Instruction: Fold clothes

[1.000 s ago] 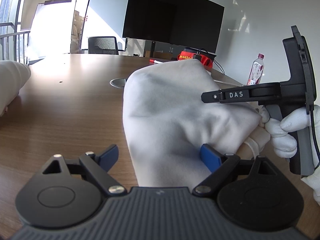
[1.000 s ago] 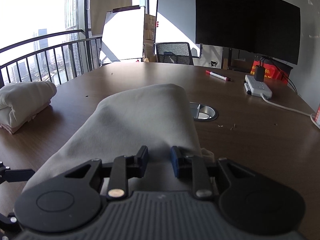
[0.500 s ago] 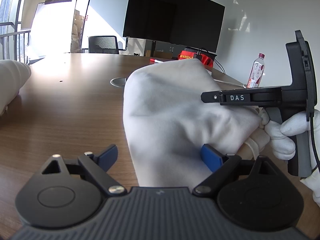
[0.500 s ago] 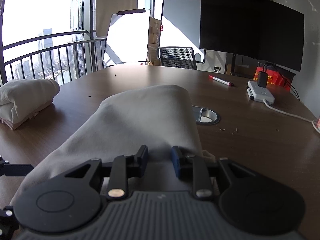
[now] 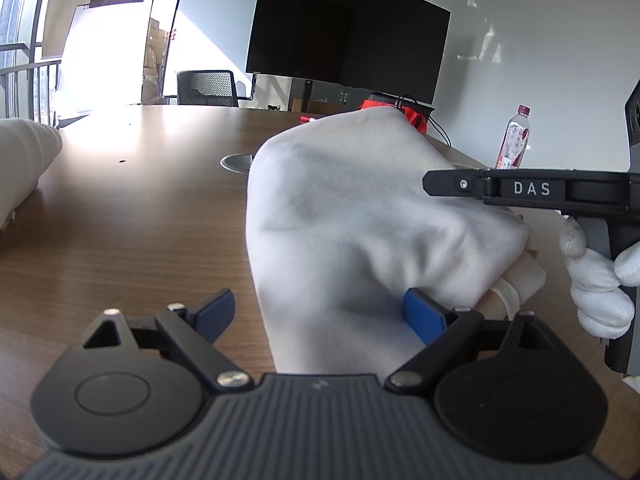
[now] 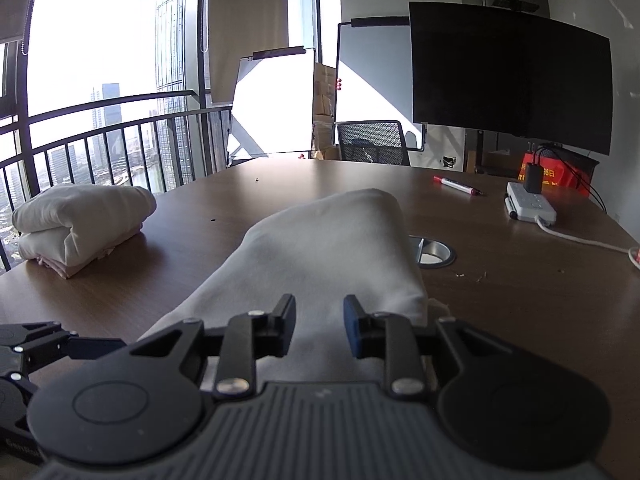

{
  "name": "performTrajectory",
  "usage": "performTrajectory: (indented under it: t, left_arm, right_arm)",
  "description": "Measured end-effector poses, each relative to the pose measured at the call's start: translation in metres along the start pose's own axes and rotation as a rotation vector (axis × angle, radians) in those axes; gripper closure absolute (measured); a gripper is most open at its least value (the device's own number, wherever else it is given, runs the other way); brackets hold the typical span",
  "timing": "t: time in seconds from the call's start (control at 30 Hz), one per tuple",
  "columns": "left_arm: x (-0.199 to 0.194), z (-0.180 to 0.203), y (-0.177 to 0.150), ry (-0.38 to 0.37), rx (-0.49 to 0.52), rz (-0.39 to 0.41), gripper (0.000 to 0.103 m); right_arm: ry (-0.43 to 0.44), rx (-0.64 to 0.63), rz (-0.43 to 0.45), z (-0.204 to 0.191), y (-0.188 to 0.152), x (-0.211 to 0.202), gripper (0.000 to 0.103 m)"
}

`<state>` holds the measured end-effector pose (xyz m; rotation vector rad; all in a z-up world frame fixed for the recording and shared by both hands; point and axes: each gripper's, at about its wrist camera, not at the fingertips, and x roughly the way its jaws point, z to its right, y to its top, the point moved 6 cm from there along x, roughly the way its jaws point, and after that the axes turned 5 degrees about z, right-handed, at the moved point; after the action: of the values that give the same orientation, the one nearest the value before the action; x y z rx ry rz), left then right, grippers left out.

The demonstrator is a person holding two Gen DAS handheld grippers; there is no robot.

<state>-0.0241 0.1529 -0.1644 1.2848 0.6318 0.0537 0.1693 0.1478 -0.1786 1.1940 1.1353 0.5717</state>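
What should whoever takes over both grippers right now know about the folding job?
Left gripper: jaws wide open, straddling the near end of the white garment; not gripping.
Right gripper: jaws close together with a fold of the garment between them, apparently pinched.
Garment: bunched in a hump on the table, mid-fold.
Done: one folded pile sits on the table, at the left of the right wrist view.
Left: finish folding this garment, then probably set it with the pile.
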Motion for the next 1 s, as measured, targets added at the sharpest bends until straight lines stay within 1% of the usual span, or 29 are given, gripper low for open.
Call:
performTrajectory:
  t: [0.07, 0.2, 0.3, 0.4, 0.47, 0.5, 0.57, 0.63, 0.67, 0.77, 0.87, 1.0]
  left_arm:
    - [0.0, 0.0, 0.0, 0.0, 0.001, 0.001, 0.012]
    - [-0.002, 0.0, 0.002, 0.004, 0.004, 0.02, 0.012]
    - [-0.011, -0.005, 0.008, 0.014, -0.027, 0.086, 0.012]
    - [-0.023, -0.015, 0.016, 0.014, -0.093, 0.171, 0.012]
    - [-0.026, -0.02, 0.02, 0.005, -0.135, 0.202, 0.012]
    - [-0.026, -0.02, 0.022, -0.002, -0.144, 0.205, 0.013]
    - [-0.023, -0.018, 0.026, -0.017, -0.14, 0.195, 0.014]
    - [-0.018, -0.012, 0.034, -0.012, -0.1, 0.183, 0.018]
    - [-0.015, -0.011, 0.04, -0.005, -0.081, 0.183, 0.018]
    - [-0.005, -0.007, 0.063, -0.006, -0.08, 0.189, 0.018]
    - [0.017, 0.004, 0.078, -0.051, -0.088, 0.145, 0.018]
    - [0.047, 0.021, 0.095, -0.117, -0.099, 0.079, 0.019]
  right_arm:
    - [0.004, 0.01, 0.007, 0.001, -0.003, 0.0, 0.076]
    - [0.012, 0.03, 0.022, 0.003, -0.009, 0.0, 0.076]
    - [0.018, 0.045, 0.033, 0.005, -0.014, 0.0, 0.076]
    - [0.023, 0.06, 0.044, 0.007, -0.019, 0.0, 0.075]
    - [0.027, 0.07, 0.051, 0.008, -0.022, -0.001, 0.075]
    - [0.029, 0.075, 0.054, 0.009, -0.024, -0.001, 0.075]
    - [0.033, 0.085, 0.062, 0.01, -0.027, -0.001, 0.075]
    - [0.037, 0.095, 0.069, 0.011, -0.03, -0.001, 0.075]
    - [0.039, 0.104, 0.075, 0.013, -0.031, -0.002, 0.075]
    - [0.044, 0.162, 0.11, 0.026, -0.026, -0.014, 0.073]
    - [0.017, 0.206, 0.131, 0.038, -0.025, -0.028, 0.073]
    - [-0.009, 0.276, 0.108, 0.055, -0.034, -0.043, 0.072]
